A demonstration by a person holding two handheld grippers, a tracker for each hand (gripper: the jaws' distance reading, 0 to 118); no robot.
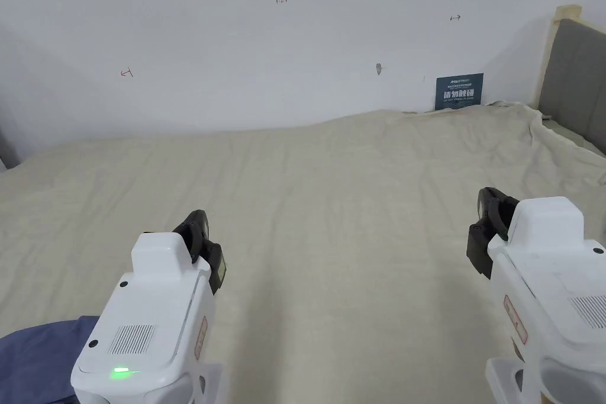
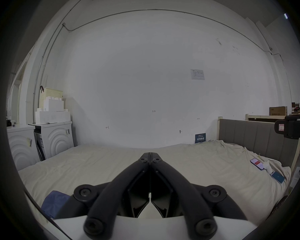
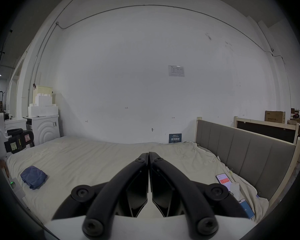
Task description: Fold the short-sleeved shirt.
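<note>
On the far wall [image 1: 237,38], "123" is handwritten; a blue sign [image 1: 459,91] is illegible. Near left on the bed [image 1: 331,198], the blue shirt [image 3: 33,176] lies bunched. Both tongs, left [image 2: 150,154] and right [image 3: 148,154], are pressed together, empty.

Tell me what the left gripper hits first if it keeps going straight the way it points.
Probably nothing on the way: the left gripper, jaws closed, points over bare bed sheet toward the white wall. Depth is unclear.
</note>
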